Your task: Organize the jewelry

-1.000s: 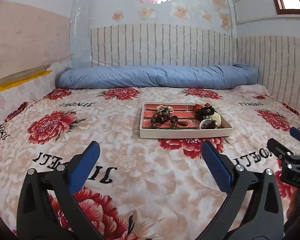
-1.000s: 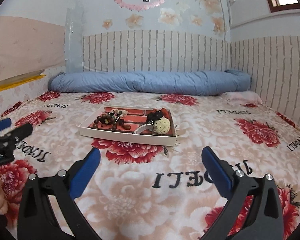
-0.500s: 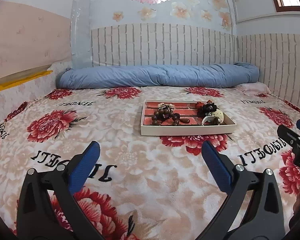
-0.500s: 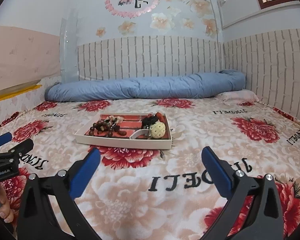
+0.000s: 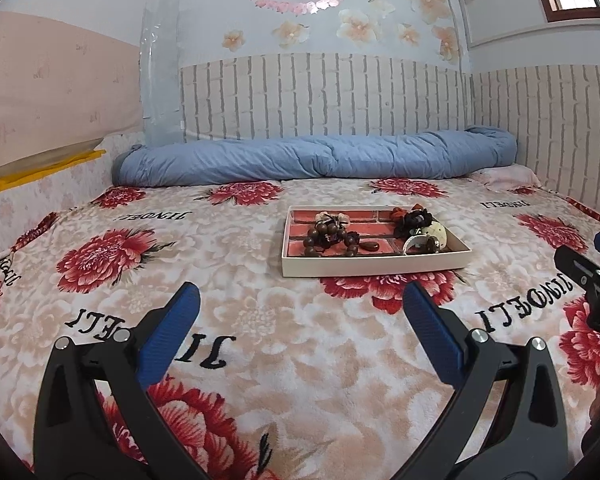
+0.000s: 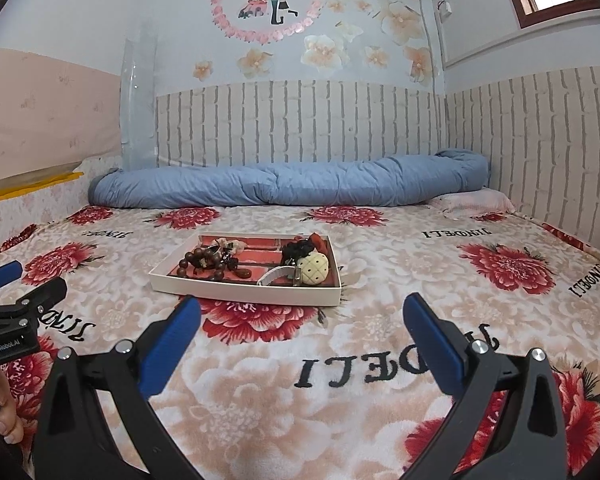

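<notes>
Both tongs gape wide and empty; the left gripper [image 5: 300, 300] and right gripper [image 6: 300, 312] hover over the bedspread [image 5: 260, 320]. The jewelry tray [image 5: 374, 266] sits ahead of them.

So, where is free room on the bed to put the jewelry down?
Blanket is bare between tray and both claws, also between tray and blue quilt. Inside the tray the beads and right end are crowded.

Each gripper, left gripper [image 5: 300, 300] and right gripper [image 6: 300, 312], has two black plastic fingers [image 5: 80, 392] with triangular cut-outs, silver round screws [image 5: 62, 343] at the joints and ribbed blue pads [image 5: 168, 334]. At the right view's left edge, white "GenRobot.AI" lettering [image 6: 5, 347] marks a black body.
</notes>
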A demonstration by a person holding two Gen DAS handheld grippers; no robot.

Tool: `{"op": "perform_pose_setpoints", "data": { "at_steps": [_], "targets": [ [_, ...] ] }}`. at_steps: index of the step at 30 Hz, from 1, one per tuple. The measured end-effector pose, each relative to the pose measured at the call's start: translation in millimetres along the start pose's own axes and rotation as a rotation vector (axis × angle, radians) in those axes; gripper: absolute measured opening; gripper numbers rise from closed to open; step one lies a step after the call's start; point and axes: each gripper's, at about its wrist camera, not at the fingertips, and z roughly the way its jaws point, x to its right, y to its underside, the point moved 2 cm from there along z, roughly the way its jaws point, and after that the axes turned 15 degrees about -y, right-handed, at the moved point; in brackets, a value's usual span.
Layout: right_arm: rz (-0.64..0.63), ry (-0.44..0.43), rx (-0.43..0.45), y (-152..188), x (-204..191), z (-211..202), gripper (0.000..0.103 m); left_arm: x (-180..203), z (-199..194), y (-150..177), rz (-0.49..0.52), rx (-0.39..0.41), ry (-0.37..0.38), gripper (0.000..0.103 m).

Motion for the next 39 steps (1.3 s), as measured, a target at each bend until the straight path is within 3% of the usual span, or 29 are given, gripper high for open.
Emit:
{"op": "perform_pose_setpoints", "data": {
  "at_steps": [39],
  "targets": [
    [0.003,0.011,0.021,-1.9,1.5,-5.0,0.099,-2.1,-2.3,-1.0,-0.01,0.008,0.002,0.098]
  ]
}}
